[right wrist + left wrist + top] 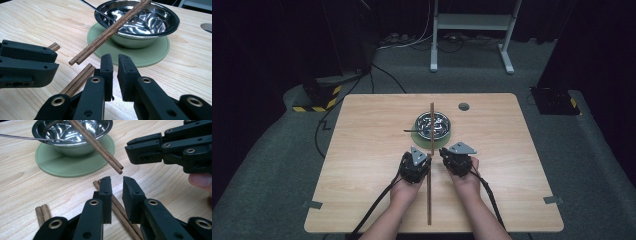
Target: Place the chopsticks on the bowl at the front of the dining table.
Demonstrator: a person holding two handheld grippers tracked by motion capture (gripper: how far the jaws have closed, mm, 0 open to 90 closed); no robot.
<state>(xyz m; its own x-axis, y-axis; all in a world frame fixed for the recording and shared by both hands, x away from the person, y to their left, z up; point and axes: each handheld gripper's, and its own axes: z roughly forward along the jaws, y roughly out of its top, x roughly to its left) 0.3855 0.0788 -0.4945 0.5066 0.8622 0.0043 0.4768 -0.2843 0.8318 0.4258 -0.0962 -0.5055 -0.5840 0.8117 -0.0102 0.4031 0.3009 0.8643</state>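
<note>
- Left gripper [115,182]: jaws a little apart, nothing between them, sitting over the flat pair of chopsticks [120,211] on the table [362,150].
- Right gripper [114,60]: narrow gap, also empty, close to the left one.
- Second chopstick pair [110,31] leans on the steel bowl [140,23]'s rim, low end free.
- Bowl sits on a green mat [150,53], just ahead.

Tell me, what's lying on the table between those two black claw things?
A pair of wooden chopsticks lies flat on the table between the left gripper and right gripper, clearest in the high view.
</note>
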